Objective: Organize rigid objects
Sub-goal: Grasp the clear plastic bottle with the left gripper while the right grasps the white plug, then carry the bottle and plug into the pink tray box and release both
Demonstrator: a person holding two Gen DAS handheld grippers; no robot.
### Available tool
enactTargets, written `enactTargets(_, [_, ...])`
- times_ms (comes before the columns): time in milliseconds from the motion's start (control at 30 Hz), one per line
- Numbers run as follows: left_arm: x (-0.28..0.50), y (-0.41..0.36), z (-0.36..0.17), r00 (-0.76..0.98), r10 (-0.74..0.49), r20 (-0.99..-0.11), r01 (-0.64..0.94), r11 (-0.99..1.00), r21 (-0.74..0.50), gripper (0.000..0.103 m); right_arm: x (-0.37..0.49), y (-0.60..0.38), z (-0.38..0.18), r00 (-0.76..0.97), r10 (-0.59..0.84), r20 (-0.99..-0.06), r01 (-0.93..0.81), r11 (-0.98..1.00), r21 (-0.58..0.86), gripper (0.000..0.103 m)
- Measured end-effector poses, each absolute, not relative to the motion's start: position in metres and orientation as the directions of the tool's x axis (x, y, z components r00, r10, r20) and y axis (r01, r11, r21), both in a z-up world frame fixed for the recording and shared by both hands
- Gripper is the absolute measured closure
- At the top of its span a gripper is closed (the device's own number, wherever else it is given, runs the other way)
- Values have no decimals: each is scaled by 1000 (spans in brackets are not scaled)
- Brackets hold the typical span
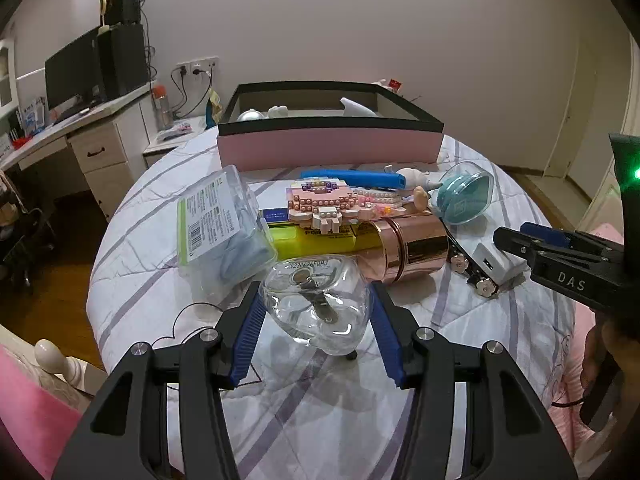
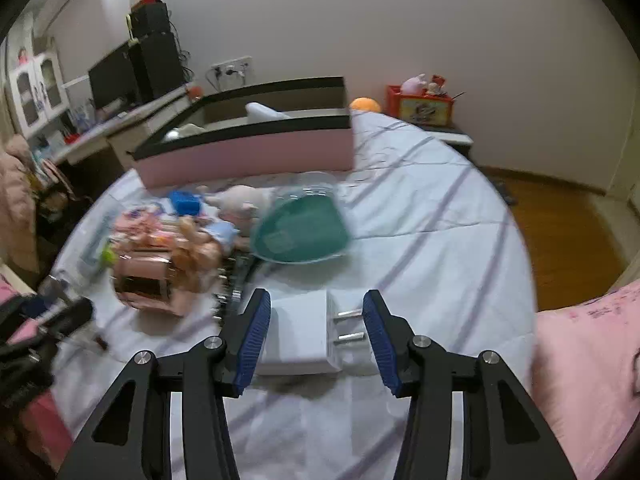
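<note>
Between the blue pads of the left gripper [image 1: 316,312] sits a clear glass bottle [image 1: 314,304], a heart-like flask with a metal stopper inside. The jaws stand wide and bracket it on both sides, but I cannot tell whether the pads actually touch the glass. It looks raised a little off the striped bedcover [image 1: 160,184], though that is a judgement from the shadow below it.

Taking the pink box [image 1: 330,146] as landmark: it stands open at the far side of the bed, straight ahead of the bottle, with the pile of loose things lying between them. A rose-gold canister [image 1: 412,246] lies on its side just in front of the box's right half.

The right gripper [image 2: 316,332] is also spread, straddling a white plug adapter [image 2: 304,334] that lies flat on the cover. Its prongs point toward the right pad, so its long axis runs across the jaws, not along them. No contact is certain; the view is blurred. From there the box is ahead and to the left.

Both grippers look about equally placed to close; the left one appears nearer to carrying its object forward into the box.
</note>
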State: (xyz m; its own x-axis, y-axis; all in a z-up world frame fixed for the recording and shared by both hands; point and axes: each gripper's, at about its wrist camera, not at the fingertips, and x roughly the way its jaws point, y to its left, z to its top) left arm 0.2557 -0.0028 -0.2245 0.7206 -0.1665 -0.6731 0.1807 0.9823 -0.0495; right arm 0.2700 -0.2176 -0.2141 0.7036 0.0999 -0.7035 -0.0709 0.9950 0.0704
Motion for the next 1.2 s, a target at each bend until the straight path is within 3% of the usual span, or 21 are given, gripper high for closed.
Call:
enactTargets(100, [254,-2,-224,718,-170,-675,182,982,-53,50,266,-223,-219,696,141,-704,-86,990,114,29])
enactTargets(167, [254,-2,-224,717,-165,-677,181,982,-47,49,261,-221,-221,696,139,-704,-101,990,96,23])
enactTargets(933, [267,7,-240,695,-164,-700,151,985,-81,49,270,-207,-239,692,73,-718,-112,994,-7,22])
enactTargets(967, [267,7,-240,698,-164,-697,151,985,-81,50,272,-209,-239,694,77,-716,-113,994,-3,23])
enactTargets(1000, [267,7,-239,700,-166,-694,152,985,-83,50,271,-209,-238,700,79,-709,-116,993,-3,33])
enactTargets(1033, [266,6,-239,700,-168,-694,157,984,-80,50,269,-210,-236,708,75,-702,-112,994,-7,36])
enactTargets(1200, [263,8,-236,705,-178,-686,165,983,-86,51,269,-212,-234,706,93,-702,-121,993,10,37])
